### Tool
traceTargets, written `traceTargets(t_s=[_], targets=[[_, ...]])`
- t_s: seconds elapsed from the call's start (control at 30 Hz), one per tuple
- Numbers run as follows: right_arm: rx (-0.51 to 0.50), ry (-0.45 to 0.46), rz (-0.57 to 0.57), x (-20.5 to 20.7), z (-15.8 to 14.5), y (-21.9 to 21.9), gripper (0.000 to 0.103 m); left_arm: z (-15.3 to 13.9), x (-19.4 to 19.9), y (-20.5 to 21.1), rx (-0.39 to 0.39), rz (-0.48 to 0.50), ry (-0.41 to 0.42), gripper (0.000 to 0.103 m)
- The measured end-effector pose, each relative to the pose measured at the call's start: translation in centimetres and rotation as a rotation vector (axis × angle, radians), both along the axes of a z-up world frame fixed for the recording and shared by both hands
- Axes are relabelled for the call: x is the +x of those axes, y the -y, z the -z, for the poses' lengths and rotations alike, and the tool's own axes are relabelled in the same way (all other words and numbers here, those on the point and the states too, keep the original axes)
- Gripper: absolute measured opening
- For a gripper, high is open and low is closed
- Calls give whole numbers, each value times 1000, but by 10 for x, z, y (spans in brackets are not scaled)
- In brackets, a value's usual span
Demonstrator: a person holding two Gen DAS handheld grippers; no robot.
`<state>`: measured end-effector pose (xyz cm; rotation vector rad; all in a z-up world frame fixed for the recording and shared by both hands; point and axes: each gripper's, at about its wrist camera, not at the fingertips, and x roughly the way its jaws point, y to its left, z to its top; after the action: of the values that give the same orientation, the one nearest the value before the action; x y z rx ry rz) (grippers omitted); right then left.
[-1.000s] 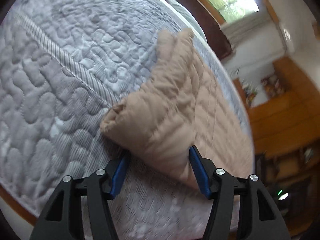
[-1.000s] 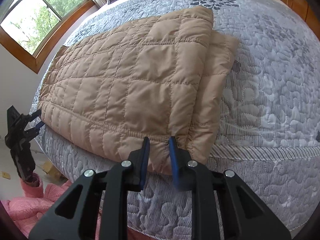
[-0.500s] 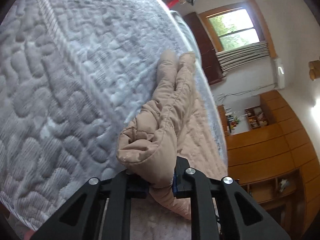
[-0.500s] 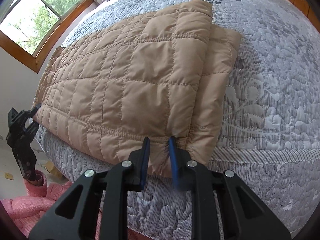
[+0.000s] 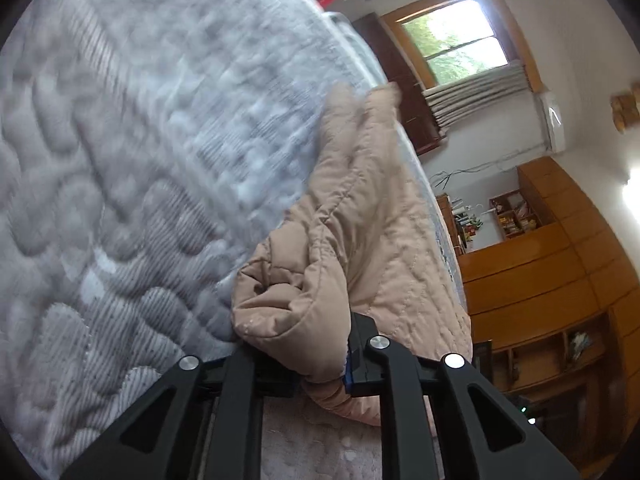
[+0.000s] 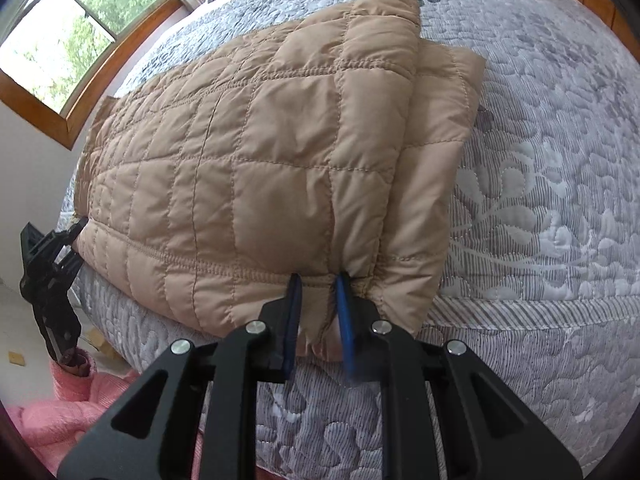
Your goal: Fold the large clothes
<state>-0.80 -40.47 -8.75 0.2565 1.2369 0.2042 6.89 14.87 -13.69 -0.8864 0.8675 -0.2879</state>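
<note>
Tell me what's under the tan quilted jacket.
The grey quilted bedspread shows all around the tan quilted jacket, so it lies on that. Anything trapped between them is covered.

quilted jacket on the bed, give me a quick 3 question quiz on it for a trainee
1. True or false: the left tool is shut on a corner of the tan quilted jacket.
2. The jacket lies on: A) a bare wooden floor B) the grey quilted bedspread C) a chair.
3. Fill in: the right tool pinches the jacket's ___ edge, nearest its camera.

Key: 1 true; 2 B; 3 bottom (hem).
</note>
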Motion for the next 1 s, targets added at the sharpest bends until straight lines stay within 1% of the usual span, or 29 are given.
traceTargets(t_s=[0.03,0.07,0.13,0.2,0.27,0.3,0.37,0.47,0.57,0.73,0.83,0.87,1.0], targets=[[5,-2,5,0,-2,1,16,-10,-3,3,27,6,29,13],[6,-3,7,-1,-2,2,16,-27,-6,8,75,21,79,13],[3,-3,10,-2,-5,2,16,-49,-9,16,127,47,142,13],[2,-4,11,-2,-6,3,16,-74,-12,30,191,88,215,13],[8,-6,15,-3,-7,5,16,-101,-15,51,262,151,301,13],[13,-8,17,-3,-7,6,16,-109,-17,57,278,178,329,13],[20,-12,21,-2,-6,7,16,-129,-15,86,306,258,391,13],[24,-15,23,-1,-7,8,16,-149,-18,121,349,373,458,13],[27,-16,23,-1,-7,8,16,-157,-19,159,372,478,483,13],[38,-16,23,-3,-8,11,16,-149,-16,209,395,615,472,13],[40,-16,23,-5,-8,10,16,-136,-7,233,409,677,440,13],[41,-17,22,-4,-9,9,16,-129,-4,241,418,698,419,13],[41,-20,22,-6,-9,8,16,-104,1,254,424,756,343,13]])
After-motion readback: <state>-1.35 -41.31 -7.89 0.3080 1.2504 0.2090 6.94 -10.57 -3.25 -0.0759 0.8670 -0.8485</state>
